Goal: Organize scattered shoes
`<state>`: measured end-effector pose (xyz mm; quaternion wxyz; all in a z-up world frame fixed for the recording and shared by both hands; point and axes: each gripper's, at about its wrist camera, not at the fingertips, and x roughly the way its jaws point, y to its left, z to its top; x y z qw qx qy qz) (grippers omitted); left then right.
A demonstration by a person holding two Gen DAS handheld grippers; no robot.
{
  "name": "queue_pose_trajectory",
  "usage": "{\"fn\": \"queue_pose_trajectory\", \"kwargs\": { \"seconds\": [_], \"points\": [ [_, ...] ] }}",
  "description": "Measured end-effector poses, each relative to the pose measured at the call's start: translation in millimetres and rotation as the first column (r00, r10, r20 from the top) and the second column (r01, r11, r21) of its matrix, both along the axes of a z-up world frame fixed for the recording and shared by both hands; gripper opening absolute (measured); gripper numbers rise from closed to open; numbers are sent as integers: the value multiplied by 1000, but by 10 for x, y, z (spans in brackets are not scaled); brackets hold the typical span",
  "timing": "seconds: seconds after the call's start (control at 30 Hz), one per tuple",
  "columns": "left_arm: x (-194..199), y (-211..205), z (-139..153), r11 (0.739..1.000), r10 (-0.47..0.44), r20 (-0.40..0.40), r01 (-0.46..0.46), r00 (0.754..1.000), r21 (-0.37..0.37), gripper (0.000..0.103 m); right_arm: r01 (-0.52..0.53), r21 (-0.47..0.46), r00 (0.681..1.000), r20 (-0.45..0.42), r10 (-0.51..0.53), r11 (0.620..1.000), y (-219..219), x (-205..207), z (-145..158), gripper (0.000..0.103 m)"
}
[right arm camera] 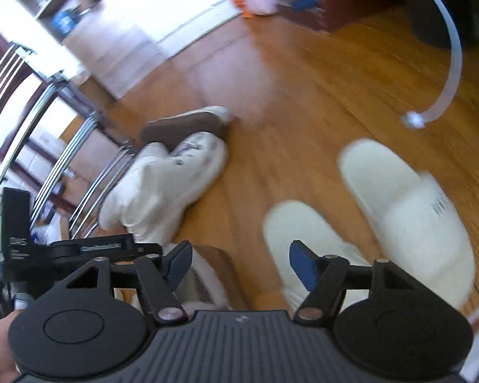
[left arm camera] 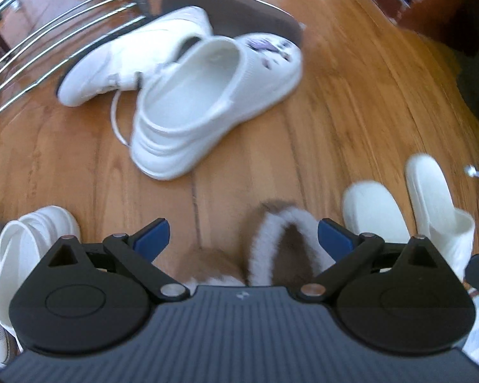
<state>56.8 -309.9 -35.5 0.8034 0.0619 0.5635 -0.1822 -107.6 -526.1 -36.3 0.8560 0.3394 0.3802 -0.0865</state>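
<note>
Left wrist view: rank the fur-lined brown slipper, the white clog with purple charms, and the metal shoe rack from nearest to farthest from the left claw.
1. Fur-lined brown slipper, right between the open left claw's fingers.
2. White clog with purple charms, ahead at centre on the floor.
3. Metal shoe rack, far upper left, behind the white sneaker.

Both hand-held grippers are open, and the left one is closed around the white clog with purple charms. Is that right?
Not quite. The left wrist view shows the left hand-held gripper open and empty; the clog lies apart on the floor. The right hand-held gripper is open too.
</note>
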Motion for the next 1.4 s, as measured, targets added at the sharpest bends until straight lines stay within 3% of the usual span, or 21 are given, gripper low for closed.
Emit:
{"fn": "queue_pose_trajectory", "kwargs": {
  "seconds": [0.17, 0.27, 0.4, 0.5, 0.53, 0.6, 0.63, 0.67, 0.7, 0.77, 0.83, 0.9, 0.93, 1.03, 1.17, 1.33, 1.4],
  "points": [
    [363, 156, 4, 995, 86, 15, -85, 996, -51, 101, -22, 24, 999, 26, 22, 999, 95, 302, 60, 72],
    [639, 88, -21, 988, 101, 1, -100, 995, -118, 101, -25, 41, 1000, 20, 24, 999, 123, 419, -4, 72],
    [1056, -348, -128, 997, 57, 83, -53, 995, -59, 103, -55, 33, 998, -26, 56, 998, 104, 687, -105, 72],
    [1371, -683, -460, 999, -3, 74, 6, 997, -38, 103, -58, 24, 998, -27, 59, 998, 115, 806, -125, 72],
    [1414, -733, -529, 999, -3, 71, 6, 997, -45, 90, -59, 26, 998, -26, 60, 998, 131, 842, -145, 73],
    [1515, -772, -752, 993, 24, 45, -18, 999, -118, 83, -61, 34, 998, -33, 62, 998, 155, 884, -193, 75],
    [1516, -754, -796, 986, 44, 39, -37, 998, -163, 48, -65, 40, 997, -40, 66, 997, 164, 886, -228, 75],
    [1487, -753, -777, 980, 38, 33, -31, 999, -195, 28, -68, 48, 996, -48, 71, 996, 168, 880, -268, 75],
    [1451, -746, -733, 972, 40, 2, -38, 999, -232, 26, -69, 57, 996, -56, 72, 996, 169, 882, -305, 75],
    [1402, -715, -684, 972, 75, -9, -75, 997, -224, 23, -69, 73, 995, -71, 74, 995, 165, 886, -373, 75],
    [1383, -617, -672, 964, 116, -13, -115, 993, -240, 14, -64, 84, 994, -82, 71, 994, 149, 893, -421, 75],
    [1359, -463, -654, 954, 137, -69, -150, 988, -260, 13, -57, 106, 994, -90, 67, 993, 114, 916, -484, 75],
    [1335, -443, -635, 956, 137, -59, -148, 989, -253, 13, -54, 116, 994, -90, 65, 992, 97, 925, -504, 75],
    [1205, -332, -490, 974, 123, 0, -121, 992, -189, 12, -45, 144, 994, -89, 58, 989, 52, 938, -528, 75],
    [1045, -103, -275, 973, 121, 43, -110, 992, -202, 14, -38, 173, 997, -63, 49, 984, 61, 939, -511, 76],
    [734, 164, 159, 978, 147, 176, -116, 973, -173, 13, -61, 204, 997, -35, 70, 977, 154, 902, -425, 76],
    [714, 295, 365, 975, 146, 173, -112, 974, -190, 11, -78, 201, 996, -15, 83, 976, 209, 851, -332, 76]
  ]
}}
